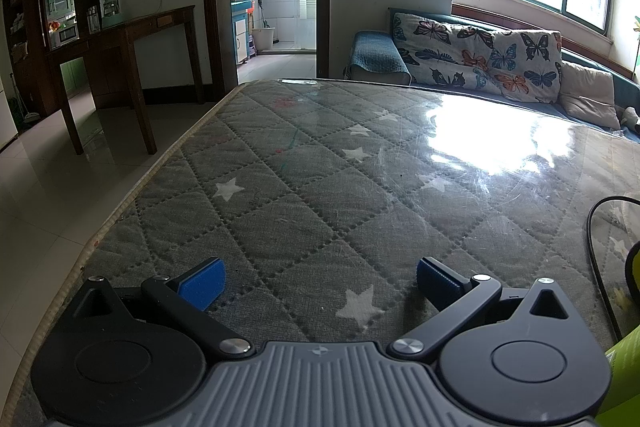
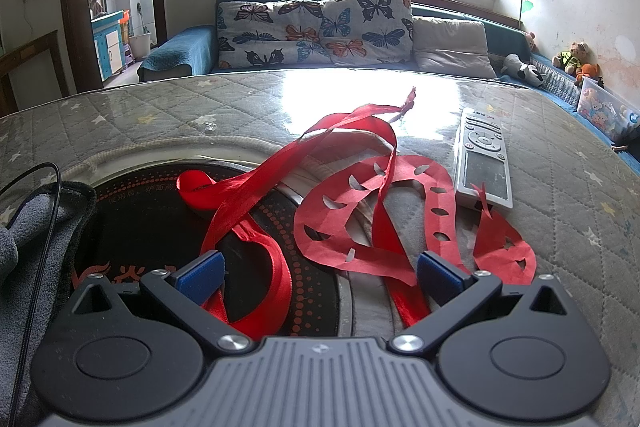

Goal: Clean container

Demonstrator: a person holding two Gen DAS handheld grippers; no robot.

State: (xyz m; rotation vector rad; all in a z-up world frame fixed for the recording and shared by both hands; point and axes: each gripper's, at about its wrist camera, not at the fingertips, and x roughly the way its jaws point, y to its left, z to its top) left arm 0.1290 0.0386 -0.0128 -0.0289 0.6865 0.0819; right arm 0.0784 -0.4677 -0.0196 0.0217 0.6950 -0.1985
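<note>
Quilted grey fabric with white stars is covering the table (image 2: pixel 560 187), under a glossy clear sheet that is catching glare from the window behind the sofa.

Nearest the right gripper (image 2: pixel 318 277) is the likely object of the task: a round, shallow, dark-faced container (image 2: pixel 160 211) sunk into the table, with orange dots and lettering on its surface; whether it is truly a container or a built-in cooker plate I cannot tell. A red ribbon (image 2: pixel 256 187) is lying across it in loops, trailing over the far rim toward the middle of the table. Just right of it, red cut paper (image 2: pixel 360 227) with small holes is sprawling over the rim and onto the cloth. Further right, a grey remote control (image 2: pixel 482 155) is lying flat, one paper strip touching its near end. On the left, a grey cloth (image 2: pixel 40 227) and a thin black cable (image 2: pixel 48 211) are sitting against the dish's edge.

The right gripper is hovering low over the ribbon with its blue pads spread wide, pinching nothing. The left gripper (image 1: pixel 320 283) is likewise spread and empty, resting above bare quilted table well to the left.

By my judgement the cleaning is not yet started: ribbon and paper are both waiting to be lifted out, and any wiping with the cloth comes after.
</note>
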